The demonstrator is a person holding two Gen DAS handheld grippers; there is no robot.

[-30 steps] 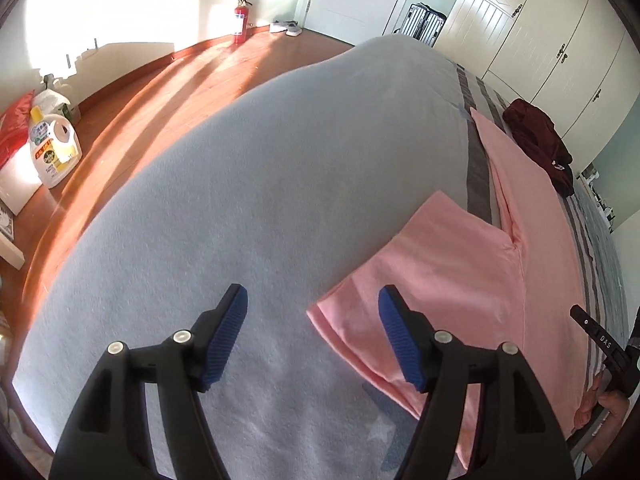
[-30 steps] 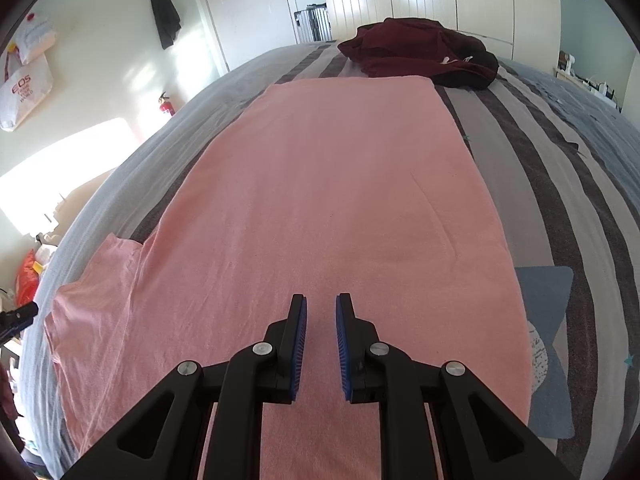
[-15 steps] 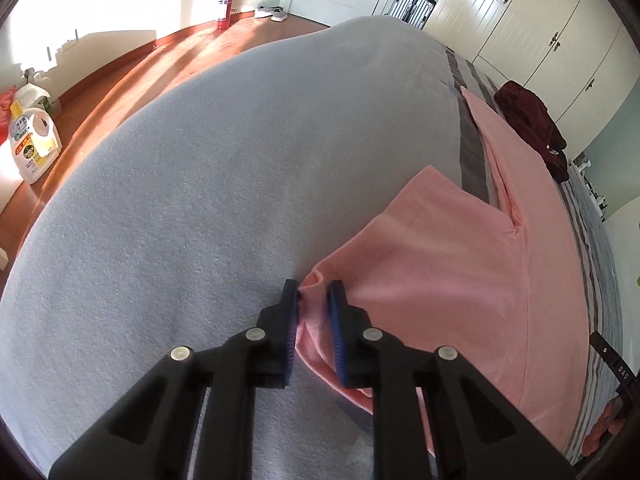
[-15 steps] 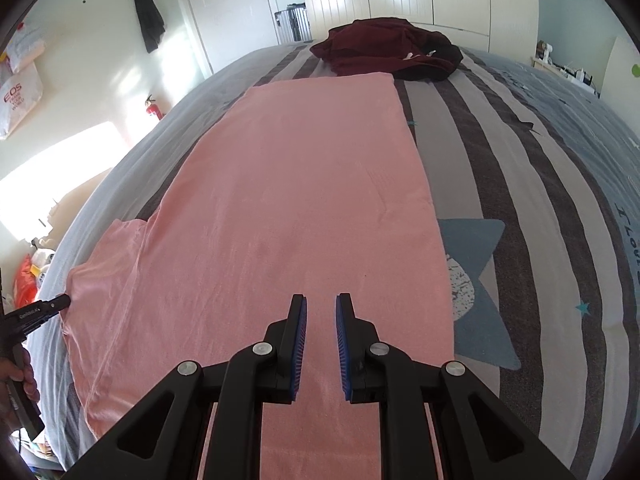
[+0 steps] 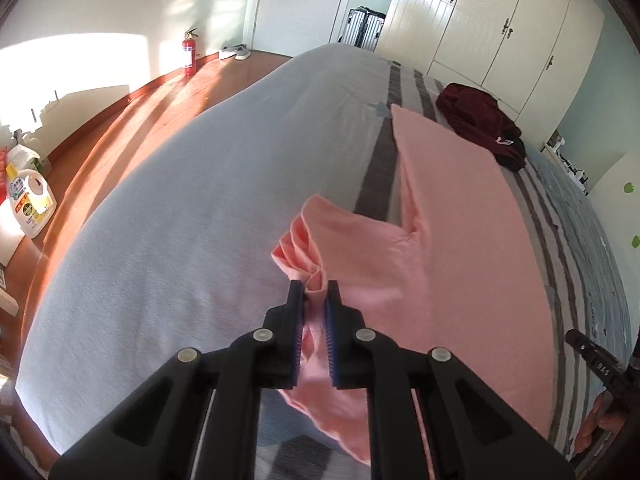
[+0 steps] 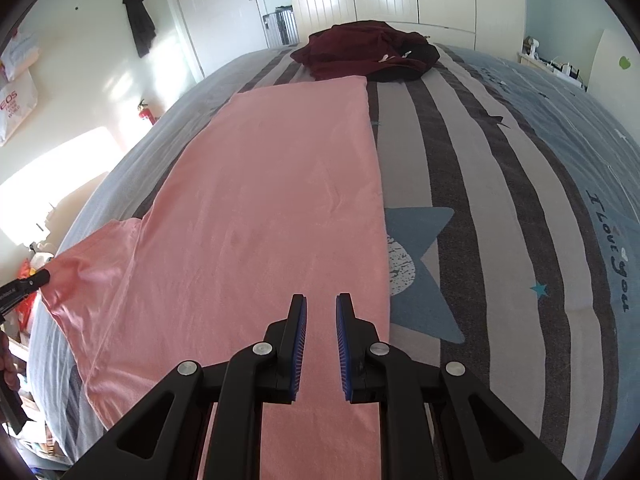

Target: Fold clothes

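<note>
Your left gripper (image 5: 315, 294) pinches the pink shirt (image 6: 260, 208) sleeve, bunched and raised off the bed (image 5: 180, 200) | your right gripper (image 6: 321, 310) hovers over the shirt, jaws slightly apart, holding nothing

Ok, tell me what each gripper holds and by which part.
Left gripper pinches the pink shirt by its bunched sleeve edge. Right gripper holds nothing, jaws slightly apart.

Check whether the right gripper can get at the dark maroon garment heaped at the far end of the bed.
Probably not from here: the right gripper hovers over the pink shirt, whose whole length separates it from the maroon garment.
</note>
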